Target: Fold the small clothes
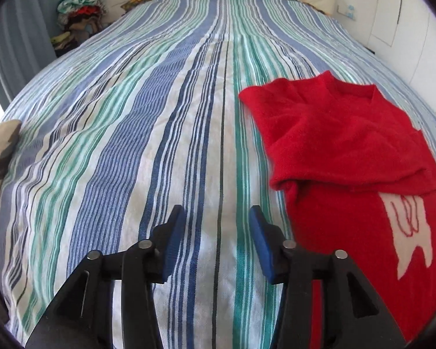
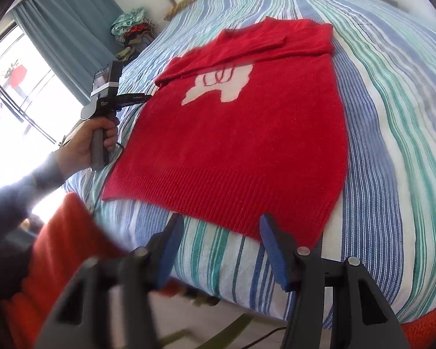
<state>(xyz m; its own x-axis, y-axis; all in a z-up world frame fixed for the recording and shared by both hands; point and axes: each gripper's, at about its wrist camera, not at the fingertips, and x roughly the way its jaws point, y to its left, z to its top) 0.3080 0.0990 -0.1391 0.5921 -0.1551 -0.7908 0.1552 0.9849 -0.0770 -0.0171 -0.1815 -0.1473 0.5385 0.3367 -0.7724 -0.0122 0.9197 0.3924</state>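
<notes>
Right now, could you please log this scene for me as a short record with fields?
surface: striped bedspread
garment: red sweater, lying flat, sleeves folded across the chest
motif: white patch, partly covered by a sleeve
left claw: open, empty, over the bedspread beside the sweater
right claw: open, empty, at the ribbed hem

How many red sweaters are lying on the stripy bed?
1. The red sweater lies flat on the striped bedspread, near its front edge, sleeves folded across the chest. More clothes sit piled beside the bed's far corner, too jumbled to sort.
</notes>
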